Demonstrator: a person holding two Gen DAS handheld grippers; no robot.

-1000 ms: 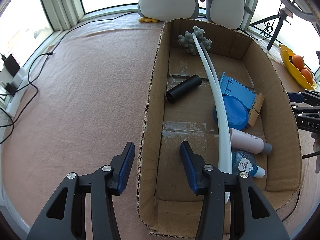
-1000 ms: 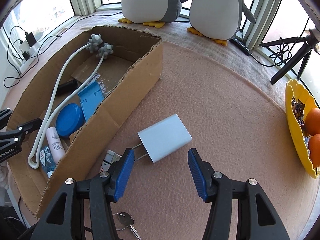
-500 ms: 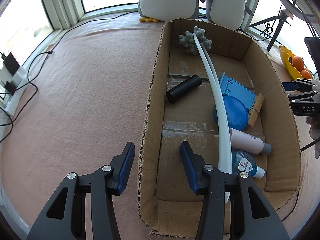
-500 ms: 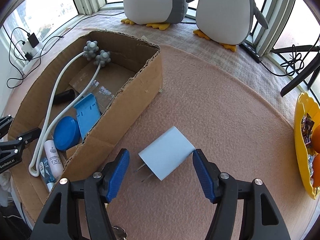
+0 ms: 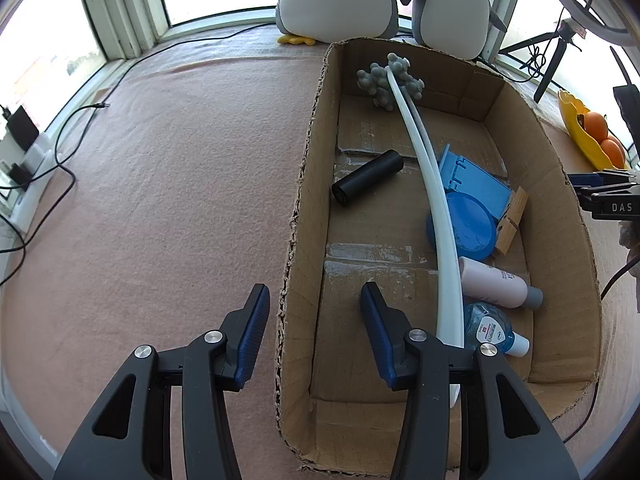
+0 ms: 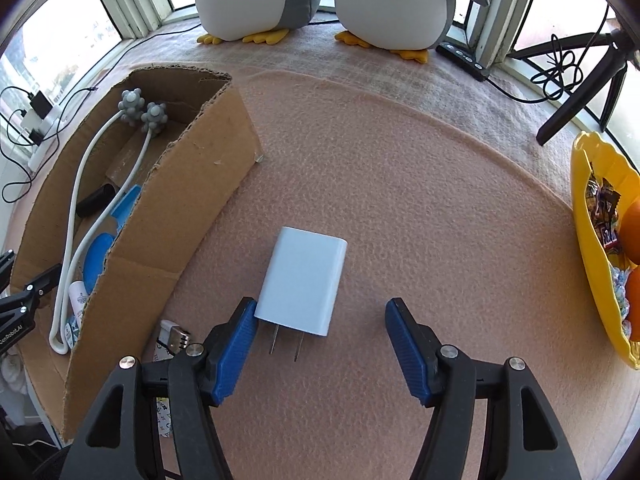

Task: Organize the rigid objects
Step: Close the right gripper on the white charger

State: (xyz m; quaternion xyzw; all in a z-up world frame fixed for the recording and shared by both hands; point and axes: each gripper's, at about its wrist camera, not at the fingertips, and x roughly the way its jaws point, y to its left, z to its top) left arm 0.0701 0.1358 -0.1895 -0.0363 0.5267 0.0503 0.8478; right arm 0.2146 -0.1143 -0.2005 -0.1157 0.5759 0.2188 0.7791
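Your right gripper (image 6: 320, 336) is the nearer one: the white charger (image 6: 302, 280) lies on the tabletop (image 6: 420, 200) just ahead of its wide-open, empty fingers (image 6: 236, 344), long axis pointing away from you, prongs toward you, body nearer the left pad. Your left gripper (image 5: 314, 332) hangs open and empty, straddling the cardboard box (image 5: 298, 216) wall.

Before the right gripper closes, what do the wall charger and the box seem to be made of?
Wall charger: probably hard plastic, pale blue-white with a smooth matte shell and rounded edges; its two prongs look like bare metal. Cardboard box: brown corrugated cardboard, dull, with ragged torn rims.
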